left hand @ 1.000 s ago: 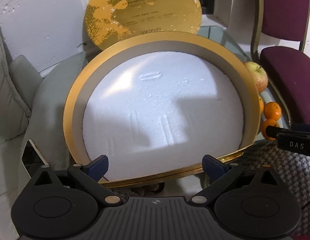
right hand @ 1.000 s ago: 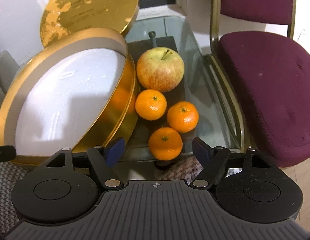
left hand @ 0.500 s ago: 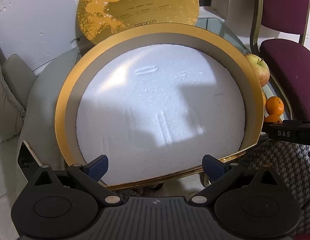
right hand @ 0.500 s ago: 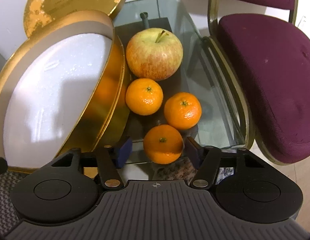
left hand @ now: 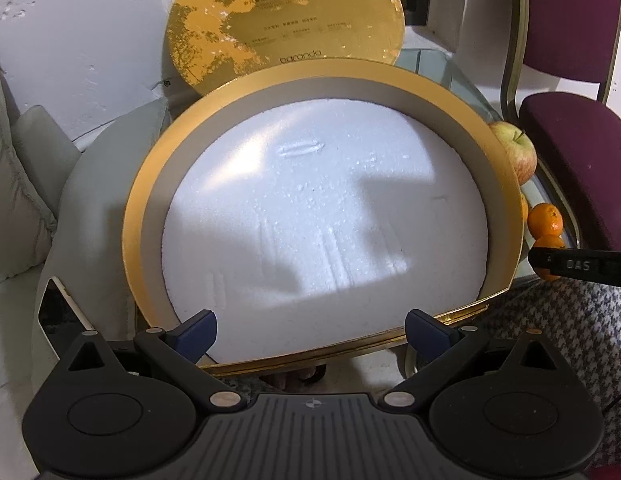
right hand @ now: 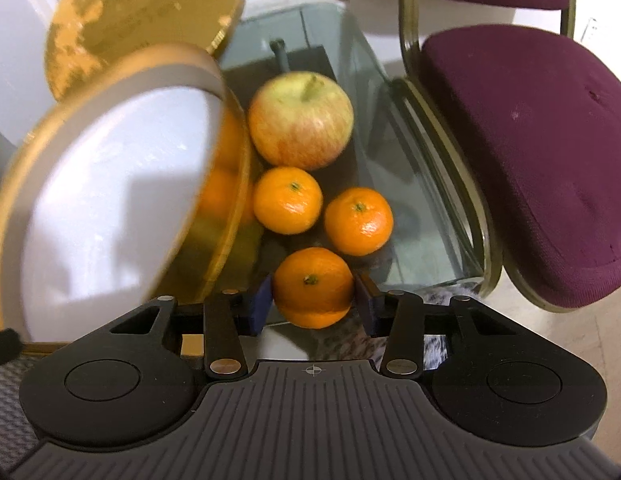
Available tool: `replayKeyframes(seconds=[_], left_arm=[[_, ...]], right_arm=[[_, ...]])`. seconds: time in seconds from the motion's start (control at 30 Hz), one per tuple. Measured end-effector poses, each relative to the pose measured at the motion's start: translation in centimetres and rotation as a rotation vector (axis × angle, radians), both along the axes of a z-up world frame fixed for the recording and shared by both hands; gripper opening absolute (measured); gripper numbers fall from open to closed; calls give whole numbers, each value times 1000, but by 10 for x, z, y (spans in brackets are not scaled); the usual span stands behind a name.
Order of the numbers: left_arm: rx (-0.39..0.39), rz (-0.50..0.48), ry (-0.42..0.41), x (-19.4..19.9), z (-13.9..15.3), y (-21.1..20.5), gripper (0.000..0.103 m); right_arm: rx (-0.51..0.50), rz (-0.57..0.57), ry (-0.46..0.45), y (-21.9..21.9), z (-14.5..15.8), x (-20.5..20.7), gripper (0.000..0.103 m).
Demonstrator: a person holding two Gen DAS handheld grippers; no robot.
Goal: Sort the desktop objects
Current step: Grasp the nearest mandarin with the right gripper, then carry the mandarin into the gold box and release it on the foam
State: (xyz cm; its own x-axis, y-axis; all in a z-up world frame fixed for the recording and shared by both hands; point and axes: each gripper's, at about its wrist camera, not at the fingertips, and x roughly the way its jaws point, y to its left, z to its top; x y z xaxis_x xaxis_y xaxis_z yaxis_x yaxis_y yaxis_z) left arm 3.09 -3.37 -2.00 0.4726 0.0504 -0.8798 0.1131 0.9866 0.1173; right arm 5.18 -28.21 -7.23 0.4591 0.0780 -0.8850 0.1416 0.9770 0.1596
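Observation:
A round gold box (left hand: 142, 216) with a white foam floor fills the left wrist view, tilted toward me. My left gripper (left hand: 310, 334) stands open at its near rim, nothing between the fingers. In the right wrist view an apple (right hand: 300, 120) and two mandarins (right hand: 288, 200) (right hand: 358, 220) lie on the glass table (right hand: 414, 208) beside the gold box (right hand: 226, 248). My right gripper (right hand: 313, 300) is shut on a third mandarin (right hand: 312, 284), the nearest one, with a pad on each side. The right gripper's finger shows at the right edge of the left wrist view (left hand: 578, 266).
The box's gold lid (left hand: 286, 20) leans upright against the white wall behind. A maroon chair (right hand: 522, 152) with a brass frame stands right of the table. Grey cushions (left hand: 18, 184) lie at the left, checked fabric (left hand: 550, 320) at the near right.
My right gripper moved forward and its fingers closed from wide open onto the nearest mandarin. The left gripper stayed open and shifted slightly relative to the box.

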Motion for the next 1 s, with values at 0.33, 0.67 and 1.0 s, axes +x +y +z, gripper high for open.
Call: replayKeyframes(seconds=[0.33, 0.67, 1.0], left_arm=[[-71, 164, -141, -13, 35, 67, 102], [-95, 432, -99, -32, 9, 162, 102], [-136, 451, -58, -33, -10, 182, 102]], right_arm=[[18, 124, -228, 45, 88, -13, 46], [14, 423, -124, 165, 53, 24, 46], [-83, 567, 6, 233, -8, 39, 46]])
